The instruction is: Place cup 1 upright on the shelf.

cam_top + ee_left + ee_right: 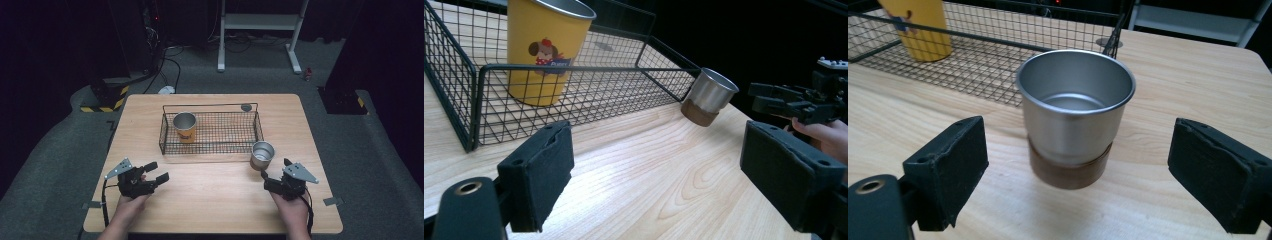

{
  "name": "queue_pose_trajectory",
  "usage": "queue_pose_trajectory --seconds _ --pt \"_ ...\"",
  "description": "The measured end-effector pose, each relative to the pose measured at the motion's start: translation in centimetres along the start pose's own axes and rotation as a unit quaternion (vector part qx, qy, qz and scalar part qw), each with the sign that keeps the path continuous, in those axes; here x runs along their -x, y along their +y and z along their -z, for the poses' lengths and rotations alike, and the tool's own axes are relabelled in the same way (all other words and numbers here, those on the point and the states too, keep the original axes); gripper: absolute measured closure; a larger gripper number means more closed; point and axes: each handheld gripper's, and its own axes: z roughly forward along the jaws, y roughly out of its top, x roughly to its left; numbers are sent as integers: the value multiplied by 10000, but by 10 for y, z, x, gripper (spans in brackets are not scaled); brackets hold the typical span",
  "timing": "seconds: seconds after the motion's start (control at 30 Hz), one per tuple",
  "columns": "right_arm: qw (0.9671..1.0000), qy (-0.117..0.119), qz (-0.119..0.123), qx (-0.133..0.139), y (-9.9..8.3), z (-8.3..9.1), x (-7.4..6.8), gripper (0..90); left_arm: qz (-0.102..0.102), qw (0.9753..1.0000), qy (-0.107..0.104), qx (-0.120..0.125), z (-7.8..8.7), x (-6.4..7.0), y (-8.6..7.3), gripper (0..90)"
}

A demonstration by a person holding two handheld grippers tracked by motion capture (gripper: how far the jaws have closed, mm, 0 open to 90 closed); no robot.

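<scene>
Steel cup stood upright on the table, just outside the wire basket's right front corner.

To the left, my left gripper rested low, jaws wide apart on nothing, bare wood ahead. Inside the basket's left end stood a yellow cup with a cartoon dog and a word starting "Pupp". My right gripper faced the steel cup, jaws spread wider than it, not touching.

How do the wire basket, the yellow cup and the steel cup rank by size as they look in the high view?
1. wire basket, by far the largest.
2. yellow cup.
3. steel cup, only slightly smaller than the yellow one, so that order is unsure.
</scene>
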Motion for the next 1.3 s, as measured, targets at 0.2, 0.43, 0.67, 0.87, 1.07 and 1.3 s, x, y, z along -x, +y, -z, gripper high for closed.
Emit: queue_pose_trajectory --seconds 0.2,0.43,0.67,0.87,1.07,1.3 --pt "9999 -27 26 -157 8 -15 2 86 -42 9999 85 -101 -1 -5 -2 144" --pt "9994 -51 -14 -335 12 -33 0 86 106 9999 82 -37 0 -9 -2 144" --pt "9989 -133 8 -459 15 -46 -1 86 110 9999 108 -36 1 -10 -1 145" --pt "9986 -97 -164 -484 13 -56 1 86 51 9999 102 -29 2 -9 0 145" --pt "9981 -35 -200 -578 12 -66 -1 92 16 9999 125 -94 0 -9 -1 146" --pt "9982 -49 -167 -569 18 -71 -5 118 7 9999 110 -95 1 -6 1 147"
